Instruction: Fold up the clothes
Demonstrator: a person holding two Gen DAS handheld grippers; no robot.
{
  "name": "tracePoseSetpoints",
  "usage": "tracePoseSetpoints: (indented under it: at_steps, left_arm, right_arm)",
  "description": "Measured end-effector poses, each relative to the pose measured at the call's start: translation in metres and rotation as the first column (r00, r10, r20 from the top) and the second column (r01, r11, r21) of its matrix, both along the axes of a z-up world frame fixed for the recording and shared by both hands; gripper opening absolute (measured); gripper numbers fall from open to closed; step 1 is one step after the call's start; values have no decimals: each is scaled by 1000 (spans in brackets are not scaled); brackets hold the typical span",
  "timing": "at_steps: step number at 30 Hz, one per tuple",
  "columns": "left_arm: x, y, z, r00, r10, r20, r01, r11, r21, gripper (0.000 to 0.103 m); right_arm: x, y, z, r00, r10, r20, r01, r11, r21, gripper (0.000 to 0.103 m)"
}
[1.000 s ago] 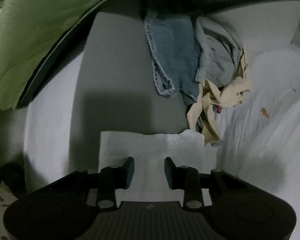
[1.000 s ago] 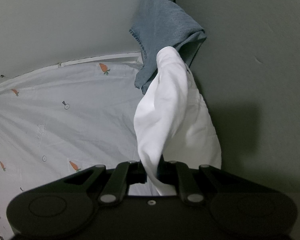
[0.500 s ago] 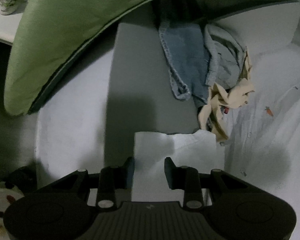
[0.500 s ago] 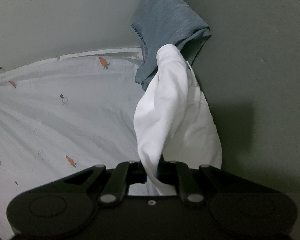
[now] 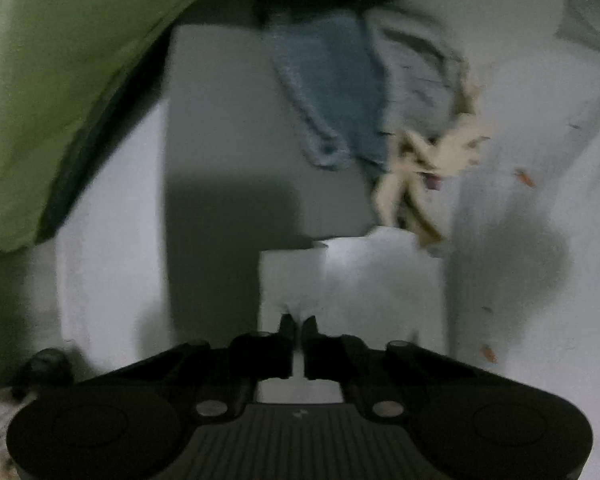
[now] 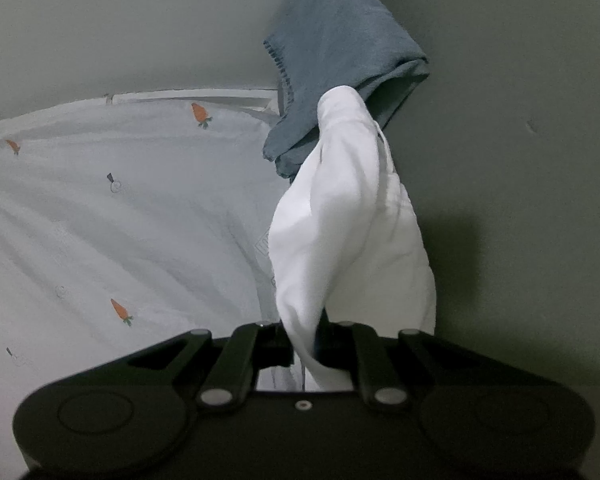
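A white garment (image 5: 360,280) lies folded flat on the bed, partly on a grey sheet (image 5: 228,120). My left gripper (image 5: 299,326) has its jaws nearly together on the near edge of this white garment; the view is blurred. In the right wrist view the white garment (image 6: 340,208) hangs bunched from my right gripper (image 6: 304,340), which is shut on its edge and holds it lifted.
A blue denim garment (image 5: 332,92), a grey garment (image 5: 420,80) and a cream garment (image 5: 428,168) lie piled beyond. A green cover (image 5: 60,60) hangs at the upper left. The carrot-print white sheet (image 6: 100,220) spreads left; the denim also shows in the right wrist view (image 6: 340,48).
My left gripper has closed from open onto the white garment's near edge and shifted left. My right gripper still holds the garment, little changed.
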State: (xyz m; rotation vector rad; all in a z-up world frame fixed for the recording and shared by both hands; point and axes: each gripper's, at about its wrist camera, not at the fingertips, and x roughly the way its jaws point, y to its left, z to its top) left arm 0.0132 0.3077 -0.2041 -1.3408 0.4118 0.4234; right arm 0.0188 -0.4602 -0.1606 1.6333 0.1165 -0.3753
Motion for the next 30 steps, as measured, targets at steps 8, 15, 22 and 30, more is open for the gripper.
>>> tracePoseSetpoints:
  at_steps: [8, 15, 22, 30]
  left_arm:
    - [35, 7, 55, 985, -34, 168, 23, 998, 65, 2]
    - [39, 21, 126, 964, -22, 266, -23, 986, 165, 2]
    - [47, 19, 139, 973, -4, 231, -42, 980, 196, 2]
    - [110, 16, 143, 969, 5, 247, -53, 981, 187, 2]
  right_arm:
    - [18, -3, 40, 999, 39, 36, -35, 993, -116, 8]
    - [-11, -13, 67, 993, 9, 121, 12, 985, -170, 5]
    - [-61, -11, 42, 998, -56, 30, 59, 992, -110, 5]
    - [-30, -12, 45, 999, -53, -6, 52, 995, -81, 5]
